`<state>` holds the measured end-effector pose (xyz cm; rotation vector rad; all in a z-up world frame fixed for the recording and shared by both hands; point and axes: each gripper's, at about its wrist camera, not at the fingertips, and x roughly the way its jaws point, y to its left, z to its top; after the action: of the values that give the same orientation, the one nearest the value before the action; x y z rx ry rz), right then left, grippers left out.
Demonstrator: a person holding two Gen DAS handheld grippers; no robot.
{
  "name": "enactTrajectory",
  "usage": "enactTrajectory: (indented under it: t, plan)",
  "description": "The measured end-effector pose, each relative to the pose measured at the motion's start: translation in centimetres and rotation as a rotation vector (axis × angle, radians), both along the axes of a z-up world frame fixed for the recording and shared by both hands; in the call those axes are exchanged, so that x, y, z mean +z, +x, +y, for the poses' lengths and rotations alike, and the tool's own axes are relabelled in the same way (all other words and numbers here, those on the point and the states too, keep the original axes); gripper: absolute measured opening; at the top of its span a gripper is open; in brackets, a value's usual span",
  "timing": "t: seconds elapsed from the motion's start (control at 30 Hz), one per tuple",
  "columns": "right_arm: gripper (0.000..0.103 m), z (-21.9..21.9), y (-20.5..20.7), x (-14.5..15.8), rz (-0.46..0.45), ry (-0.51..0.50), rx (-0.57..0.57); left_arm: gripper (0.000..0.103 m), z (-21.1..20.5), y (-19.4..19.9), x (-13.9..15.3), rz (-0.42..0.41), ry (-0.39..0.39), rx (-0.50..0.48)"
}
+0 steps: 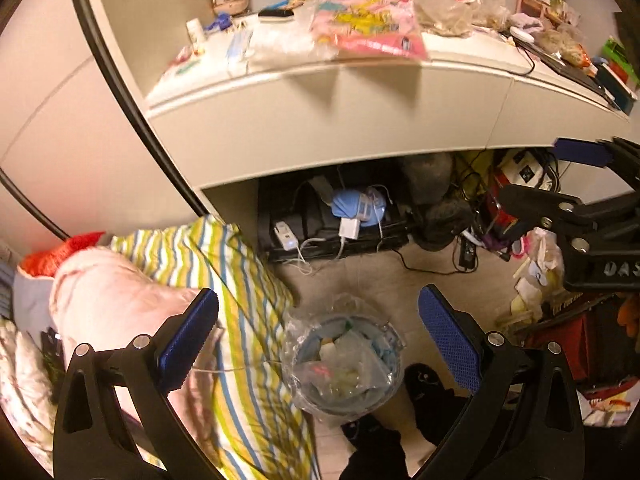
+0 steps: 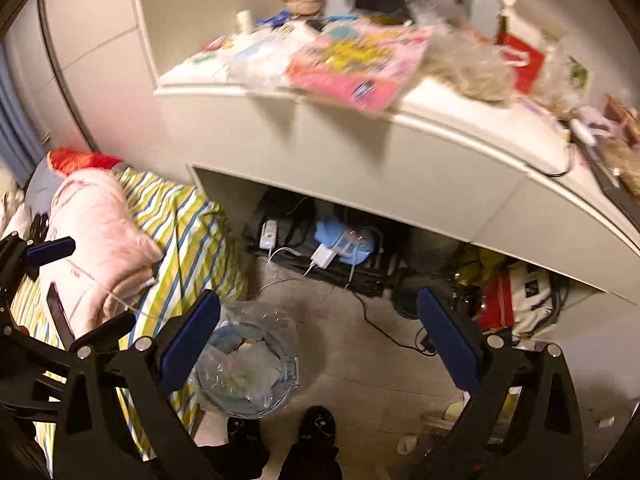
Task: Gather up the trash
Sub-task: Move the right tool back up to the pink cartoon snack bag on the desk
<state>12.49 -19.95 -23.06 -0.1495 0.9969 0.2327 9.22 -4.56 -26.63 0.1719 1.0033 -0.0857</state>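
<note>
A small trash bin [image 1: 344, 364] lined with a clear plastic bag and holding wrappers stands on the tiled floor beside the bed; it also shows in the right wrist view [image 2: 246, 368]. My left gripper [image 1: 320, 336] is open and empty, held above the bin. My right gripper [image 2: 320, 336] is open and empty, above the floor just right of the bin. On the white desk lie a pink and yellow package [image 1: 372, 26] [image 2: 356, 60] and crumpled clear plastic bags [image 1: 440, 12] [image 2: 468, 60]. The right gripper shows at the right edge of the left wrist view [image 1: 560, 188].
A bed with a striped sheet [image 1: 240, 300] and pink quilt [image 2: 100, 232] is on the left. Under the desk are a black case with chargers and cables [image 1: 340, 224] and a cluttered pile [image 2: 516, 300]. The person's feet in black socks [image 2: 316, 432] stand by the bin.
</note>
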Motion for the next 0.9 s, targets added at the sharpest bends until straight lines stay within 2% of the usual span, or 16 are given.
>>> enactTrajectory:
  t: [0.23, 0.5, 0.67, 0.77, 0.9]
  plan:
    - [0.096, -2.5, -1.8, 4.2, -0.079, 0.008, -0.101, 0.097, -1.7, 0.6, 3.9, -0.061, -0.118, -0.057]
    - [0.096, -6.0, -2.7, 8.2, -0.167, 0.032, -0.172, 0.097, -5.0, 2.5, 7.2, -0.15, -0.131, -0.205]
    - [0.096, -8.8, -1.3, 9.2, -0.177, 0.052, -0.213, 0.097, -7.0, 4.5, 8.5, -0.184, -0.136, -0.251]
    - [0.096, -10.0, 0.7, 9.0, -0.159, 0.094, -0.227, 0.097, -7.6, 6.1, 8.4, -0.18, -0.147, -0.227]
    - [0.096, -10.0, 5.2, 8.5, -0.126, 0.113, -0.191, 0.097, -7.9, 8.8, 7.8, -0.162, -0.118, -0.186]
